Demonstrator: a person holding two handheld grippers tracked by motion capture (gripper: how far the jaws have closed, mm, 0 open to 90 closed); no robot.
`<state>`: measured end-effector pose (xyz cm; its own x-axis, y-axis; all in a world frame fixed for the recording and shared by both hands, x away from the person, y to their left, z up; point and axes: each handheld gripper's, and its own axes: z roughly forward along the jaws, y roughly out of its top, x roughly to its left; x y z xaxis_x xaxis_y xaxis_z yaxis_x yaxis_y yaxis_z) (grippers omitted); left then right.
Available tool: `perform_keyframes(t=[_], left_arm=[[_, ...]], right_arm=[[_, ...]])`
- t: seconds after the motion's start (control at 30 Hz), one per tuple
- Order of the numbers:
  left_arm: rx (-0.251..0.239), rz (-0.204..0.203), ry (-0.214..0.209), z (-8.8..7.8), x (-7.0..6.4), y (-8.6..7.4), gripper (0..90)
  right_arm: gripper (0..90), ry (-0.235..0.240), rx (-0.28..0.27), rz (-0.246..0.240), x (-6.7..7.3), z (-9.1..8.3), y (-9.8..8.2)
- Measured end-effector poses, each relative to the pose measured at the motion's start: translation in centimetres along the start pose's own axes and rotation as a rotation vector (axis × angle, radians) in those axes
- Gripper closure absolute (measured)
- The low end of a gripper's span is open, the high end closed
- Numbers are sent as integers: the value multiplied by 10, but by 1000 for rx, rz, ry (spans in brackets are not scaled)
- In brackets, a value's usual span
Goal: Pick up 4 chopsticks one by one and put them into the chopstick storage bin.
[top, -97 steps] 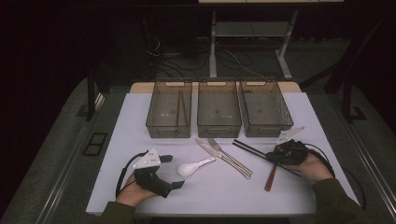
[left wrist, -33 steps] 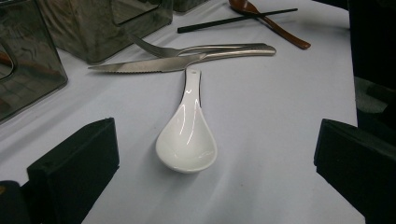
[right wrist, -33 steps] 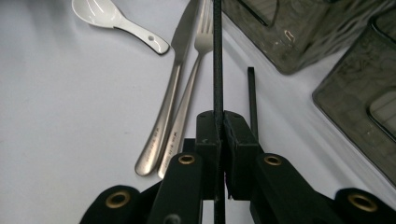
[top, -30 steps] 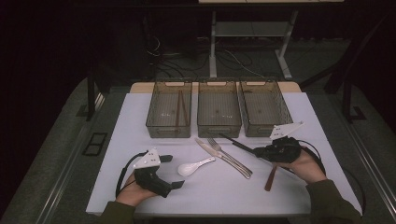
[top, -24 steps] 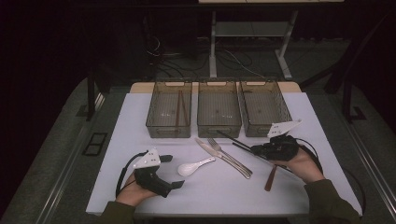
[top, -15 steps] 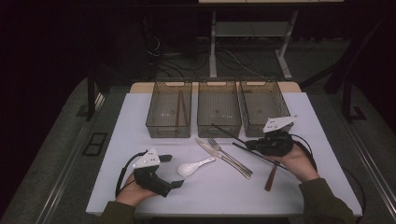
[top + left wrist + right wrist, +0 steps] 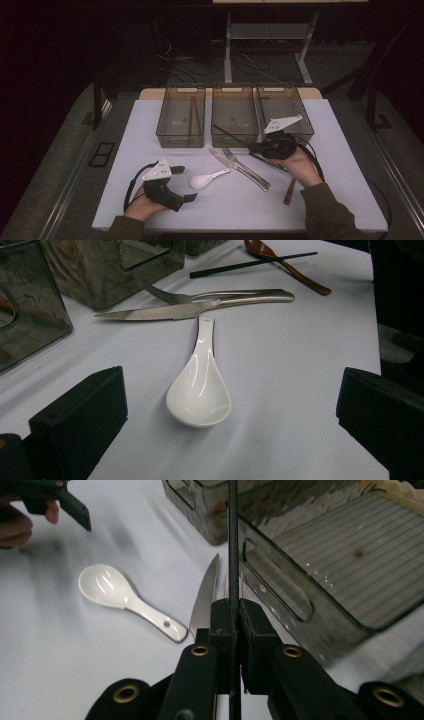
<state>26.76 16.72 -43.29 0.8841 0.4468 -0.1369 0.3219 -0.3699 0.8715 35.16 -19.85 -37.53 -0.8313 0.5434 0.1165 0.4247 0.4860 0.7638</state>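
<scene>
My right gripper [image 7: 256,147] is shut on a thin black chopstick [image 7: 230,135], held just above the table with its tip pointing at the front of the middle bin [image 7: 234,140]. In the right gripper view the chopstick [image 7: 233,540] runs straight up between the shut pads [image 7: 222,620]. My left gripper [image 7: 185,184] rests at the front left, open, with a white ceramic spoon [image 7: 207,179] just ahead of it. In the left gripper view the white spoon [image 7: 200,390] lies on the table ahead of the wide-apart jaws, untouched.
Three clear bins stand in a row at the back; the left bin [image 7: 170,137] holds brown chopsticks. A knife [image 7: 220,156] and fork [image 7: 245,165] lie mid-table. A brown wooden spoon [image 7: 290,190] and a second black chopstick [image 7: 250,264] lie by the right hand.
My right gripper has lifted slightly and moved left and away toward the bins, carrying the black chopstick. The left gripper and the white spoon have stayed put.
</scene>
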Motion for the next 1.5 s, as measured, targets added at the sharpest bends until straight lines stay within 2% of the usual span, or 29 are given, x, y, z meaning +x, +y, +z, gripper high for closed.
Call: perform_keyframes(t=[0.37,0.47,1.03,1.5], left_arm=[[-3,-2,4,0,-1,0,0],[-6,-3,0,0,-1,0,0],[1,12,2,-1,-1,1,0],[-14,6,1,-2,-1,1,0]], right_arm=[[851,-19,31,16,6,26,31],[850,-17,23,15,6,32,39],[850,-56,59,52,5,67,81],[851,-100,103,74,5,110,128]])
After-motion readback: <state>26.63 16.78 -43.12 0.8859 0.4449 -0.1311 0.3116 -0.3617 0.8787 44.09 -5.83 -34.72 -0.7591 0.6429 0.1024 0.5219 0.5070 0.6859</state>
